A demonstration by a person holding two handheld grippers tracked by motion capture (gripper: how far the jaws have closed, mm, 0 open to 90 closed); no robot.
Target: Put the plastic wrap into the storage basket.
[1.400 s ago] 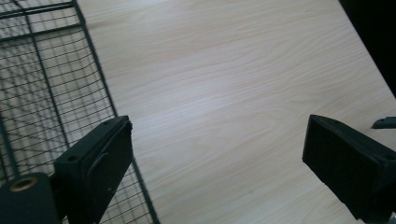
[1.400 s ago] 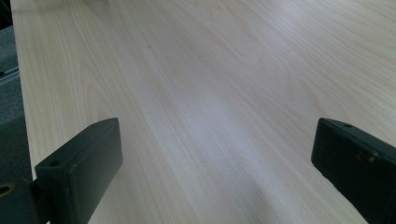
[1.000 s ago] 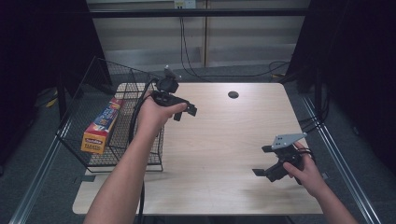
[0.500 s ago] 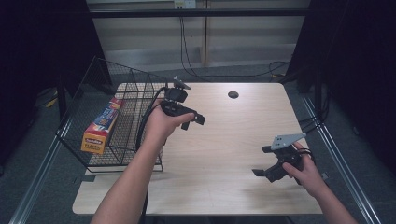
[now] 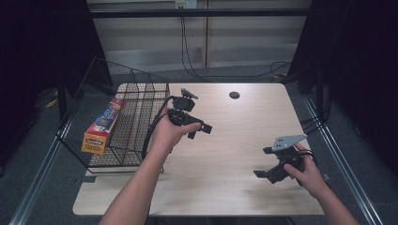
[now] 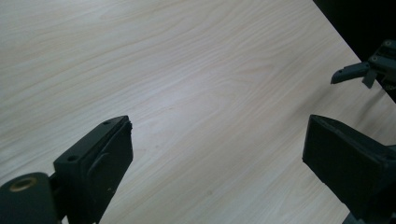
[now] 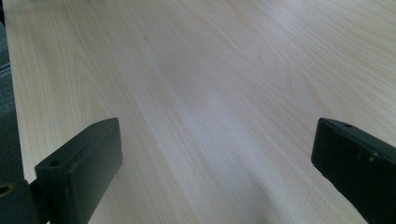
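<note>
High view: a wire basket (image 5: 117,122) is seen at the tabletop's (image 5: 225,187) nine o'clock edge, with a yellow box (image 5: 102,125) laid along its left side. Just right of it, the left gripper (image 5: 199,130) is held above the wood, jaws spread with nothing between them. At four o'clock, well apart, the right gripper (image 5: 263,161) is held low, jaws likewise wide and empty. A dark round hole (image 5: 234,95) is seen at twelve o'clock.

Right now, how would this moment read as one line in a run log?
left gripper: open, empty, beside wire basket | right gripper: open, empty, over table | box: inside basket
</note>
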